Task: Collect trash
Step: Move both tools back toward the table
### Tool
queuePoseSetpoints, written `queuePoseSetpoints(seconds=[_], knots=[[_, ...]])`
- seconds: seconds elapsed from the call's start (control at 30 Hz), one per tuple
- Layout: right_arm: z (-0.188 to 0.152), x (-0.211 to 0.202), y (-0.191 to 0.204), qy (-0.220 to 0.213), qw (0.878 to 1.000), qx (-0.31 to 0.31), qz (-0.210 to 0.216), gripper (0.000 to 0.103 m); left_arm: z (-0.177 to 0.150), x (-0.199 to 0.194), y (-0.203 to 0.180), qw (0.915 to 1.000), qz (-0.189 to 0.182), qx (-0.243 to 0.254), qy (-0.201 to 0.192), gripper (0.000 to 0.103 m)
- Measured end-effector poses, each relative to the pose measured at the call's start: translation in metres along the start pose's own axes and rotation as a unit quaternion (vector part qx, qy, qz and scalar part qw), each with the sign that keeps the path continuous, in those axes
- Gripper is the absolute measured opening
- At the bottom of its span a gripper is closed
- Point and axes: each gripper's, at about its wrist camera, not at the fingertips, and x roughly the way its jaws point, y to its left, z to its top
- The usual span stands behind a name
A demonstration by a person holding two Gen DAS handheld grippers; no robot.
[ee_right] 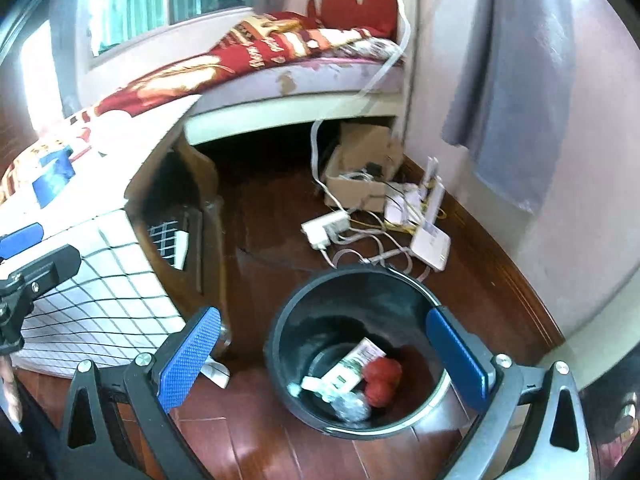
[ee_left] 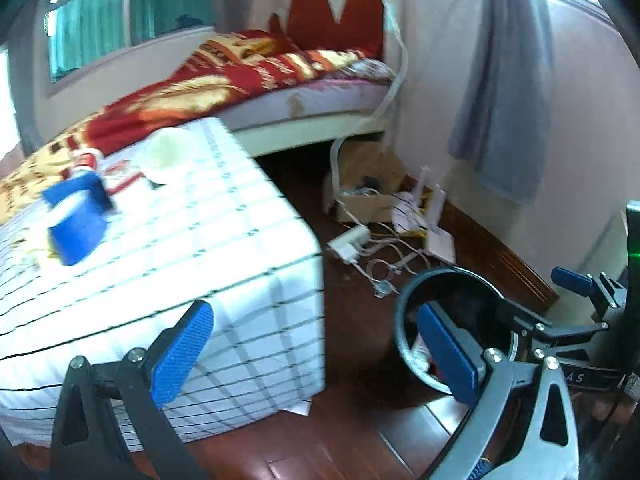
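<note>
Blue cup (ee_left: 76, 224) on the tabletop (ee_left: 224, 216) looks light and crushable, so I'd pinch its rim gently; both my left tool (ee_left: 316, 344) and right tool (ee_right: 324, 352) hang open, empty.

The left gripper (ee_left: 316, 354) has black triangular-cutout arms and silver screws. Blue dimpled pads (ee_left: 182, 352) face its fingers; the right gripper (ee_right: 326, 360) matches.
</note>
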Motion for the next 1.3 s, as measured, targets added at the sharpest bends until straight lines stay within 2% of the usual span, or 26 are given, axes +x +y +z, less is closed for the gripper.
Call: queuePoseSetpoints(seconds=[0.23,0.43,0.63,0.83,1.03,1.1,1.3], knots=[[0.023,0.0,0.06,-0.025,0.997,-0.04,0.054,0.103,-0.005,-0.022,0.068,0.9966,0.061,-0.052,-0.019,0.102],[0.045,0.001,0.111,-0.044,0.992,-0.074,0.09,0.103,-0.015,-0.032,0.124,0.9908,0.098,-0.09,-0.024,0.102],[0.079,0.011,0.155,-0.032,0.988,-0.103,0.108,0.103,-0.007,-0.027,0.171,0.9831,0.133,-0.12,-0.038,0.102],[0.119,0.035,0.193,-0.031,0.984,-0.126,0.121,0.103,0.012,0.003,0.191,0.9799,0.137,-0.138,-0.042,0.097],[0.138,0.062,0.211,-0.024,0.982,-0.141,0.124,0.103,0.025,0.034,0.204,0.9788,0.143,-0.142,-0.035,0.095],[0.142,0.069,0.213,-0.022,0.982,-0.141,0.124,0.103,0.029,0.045,0.209,0.9788,0.146,-0.142,-0.025,0.09],[0.162,0.096,0.225,-0.01,0.981,-0.146,0.13,0.103,0.042,0.071,0.22,0.9795,0.144,-0.141,0.001,0.088]])
